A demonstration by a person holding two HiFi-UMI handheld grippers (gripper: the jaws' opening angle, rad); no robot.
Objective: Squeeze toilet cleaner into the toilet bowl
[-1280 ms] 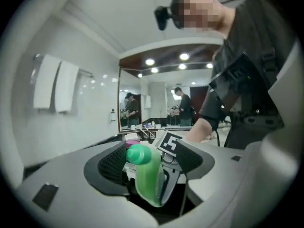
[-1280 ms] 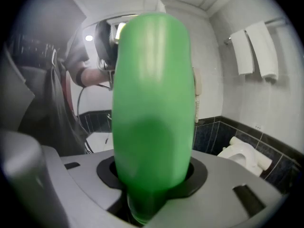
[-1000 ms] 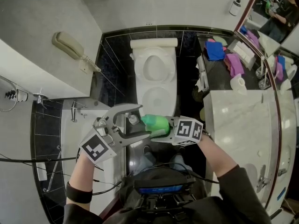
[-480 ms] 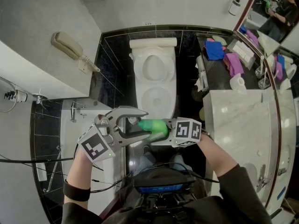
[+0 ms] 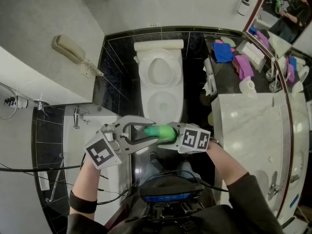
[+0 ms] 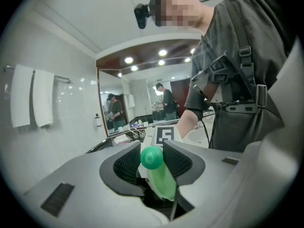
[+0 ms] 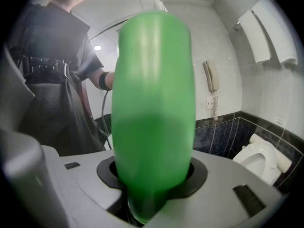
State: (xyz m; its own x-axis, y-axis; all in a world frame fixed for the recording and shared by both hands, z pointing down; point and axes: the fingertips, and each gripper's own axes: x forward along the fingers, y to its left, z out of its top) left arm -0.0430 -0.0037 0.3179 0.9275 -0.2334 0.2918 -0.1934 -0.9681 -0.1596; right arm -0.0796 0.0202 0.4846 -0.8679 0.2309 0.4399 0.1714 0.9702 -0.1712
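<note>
A green toilet cleaner bottle [image 5: 162, 131] lies roughly level in front of me, over the near end of the white toilet [image 5: 161, 72], whose lid stands up. My right gripper [image 5: 168, 134] is shut on the bottle's body, which fills the right gripper view [image 7: 153, 108]. The left gripper [image 5: 149, 130] has just been closing, and its ribbed pads [image 6: 127, 165] now press on the round green cap [image 6: 152, 157] from both sides. In the left gripper view the neck of the bottle [image 6: 165, 183] slopes down behind the cap.
A wall phone [image 5: 70, 48] hangs at the left. A marble counter [image 5: 253, 126] runs along the right, with a mirror [image 5: 287, 13] above it. Folded blue and purple cloths [image 5: 233, 57] and a paper roll [image 5: 247, 86] lie on the dark shelf beside the toilet.
The left gripper's jaws have narrowed from wide open to closed around the bottle's cap. The right gripper and bottle have hardly moved.
</note>
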